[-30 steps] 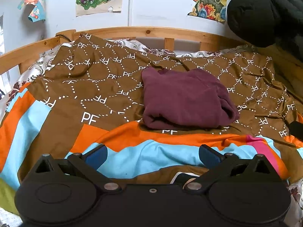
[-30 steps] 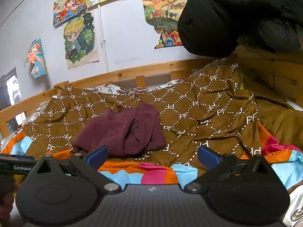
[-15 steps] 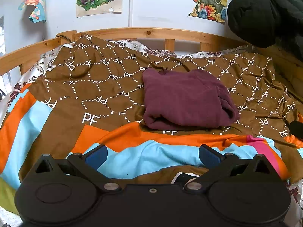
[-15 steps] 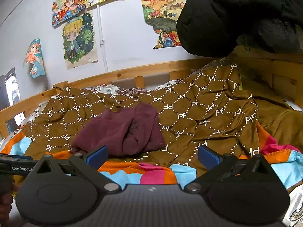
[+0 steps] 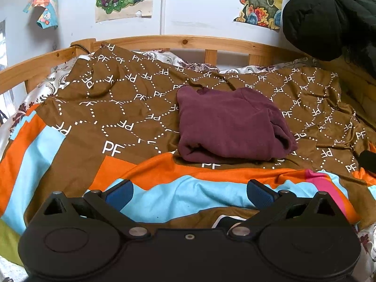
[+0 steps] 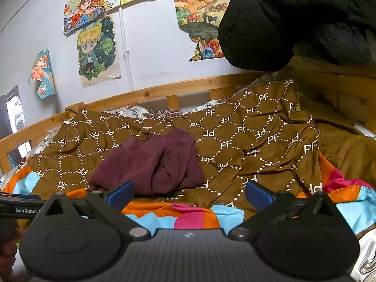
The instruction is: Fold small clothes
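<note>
Two grippers, left (image 5: 189, 191) and right (image 6: 189, 191), fingers spread wide, holding nothing. Folded maroon garment (image 5: 229, 124) lies on the bed (image 5: 131, 110), ahead of both.

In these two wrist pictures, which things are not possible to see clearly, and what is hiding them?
- Underside layers of the maroon garment: both views; its own top layer covers them, so the fold count is unclear.
- Bedspread near edge: left wrist view; the left gripper body hides it.
- Person's hand: right wrist view; cut by the left edge.
- Black coat: both views; cut by the top and right edges.
- Right gripper: only its open fingers show.
</note>
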